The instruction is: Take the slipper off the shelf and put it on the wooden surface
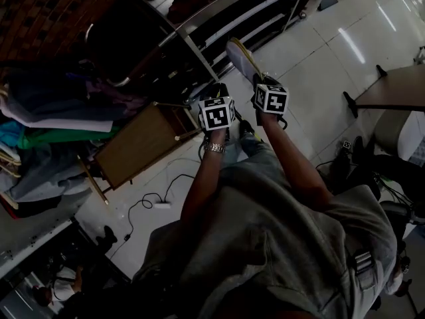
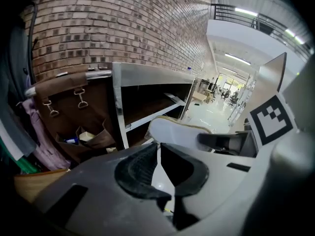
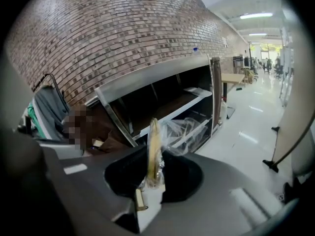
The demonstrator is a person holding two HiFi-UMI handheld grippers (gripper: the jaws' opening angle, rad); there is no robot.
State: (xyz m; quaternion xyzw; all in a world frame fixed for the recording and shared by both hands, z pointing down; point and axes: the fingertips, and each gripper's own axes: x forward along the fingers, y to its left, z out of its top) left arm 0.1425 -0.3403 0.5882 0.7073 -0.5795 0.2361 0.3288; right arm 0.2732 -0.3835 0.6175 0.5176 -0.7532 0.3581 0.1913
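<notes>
In the head view my right gripper (image 1: 256, 78) is shut on a pale slipper (image 1: 239, 57) with a yellowish edge, held up in front of the metal shelf (image 1: 226, 18). The right gripper view shows the slipper (image 3: 153, 136) edge-on in clear wrap, pinched between the jaws of the right gripper (image 3: 155, 156), with the shelf (image 3: 172, 102) behind. My left gripper (image 1: 217, 90) hangs just left of it, jaws together on nothing. From the left gripper (image 2: 157, 149), the slipper (image 2: 174, 132) shows ahead, held at its right end. The wooden surface (image 1: 136, 145) lies lower left.
Piled clothes (image 1: 40, 125) lie left of the wooden surface. A cable with a power strip (image 1: 156, 201) runs over the white floor below it. A round table (image 1: 392, 88) stands at the right. A brown bag with buckles (image 2: 69, 107) hangs beside the shelf under a brick wall.
</notes>
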